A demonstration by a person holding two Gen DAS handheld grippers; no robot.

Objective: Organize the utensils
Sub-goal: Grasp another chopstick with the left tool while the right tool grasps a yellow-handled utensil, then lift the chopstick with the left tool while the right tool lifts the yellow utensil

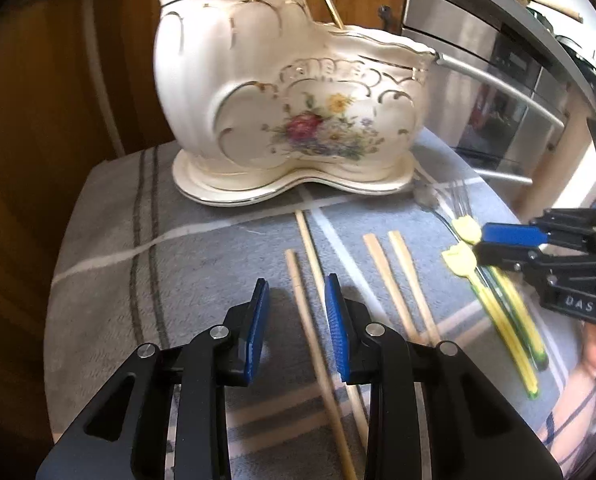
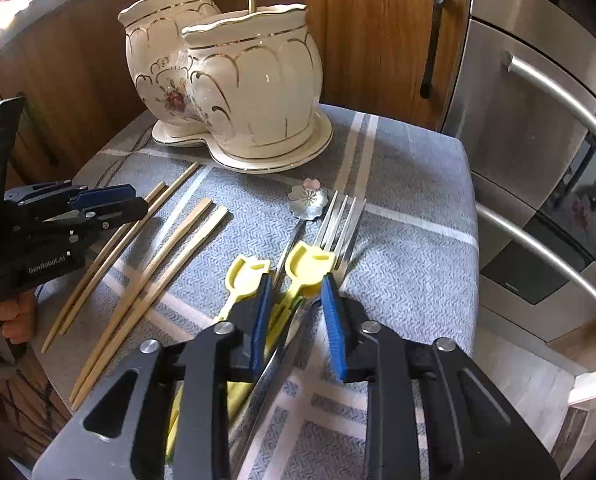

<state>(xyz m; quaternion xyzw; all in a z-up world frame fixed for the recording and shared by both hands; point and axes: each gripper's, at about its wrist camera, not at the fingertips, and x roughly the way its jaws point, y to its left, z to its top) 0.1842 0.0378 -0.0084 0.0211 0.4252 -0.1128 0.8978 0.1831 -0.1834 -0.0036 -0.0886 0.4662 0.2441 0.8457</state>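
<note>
My left gripper (image 1: 297,320) hangs low over the cloth, open, its blue pads either side of one wooden chopstick (image 1: 304,312) without touching it. A second chopstick runs under its right pad, and another pair (image 1: 398,280) lies to the right. My right gripper (image 2: 296,312) is also open. It straddles the neck of a yellow tulip-headed utensil (image 2: 310,264) and a silver handle. A second yellow utensil (image 2: 246,272), a fork (image 2: 342,216) and a flower-bowled spoon (image 2: 308,200) lie close by. The cream ceramic holder (image 1: 290,112) stands behind with a few utensils in it.
Everything rests on a blue-grey checked cloth (image 2: 410,240) over a small raised surface with edges close on all sides. A steel oven front (image 2: 538,160) with bar handles is on the right and wooden cabinets (image 2: 378,40) stand behind. A person's hand (image 2: 14,320) holds the left gripper.
</note>
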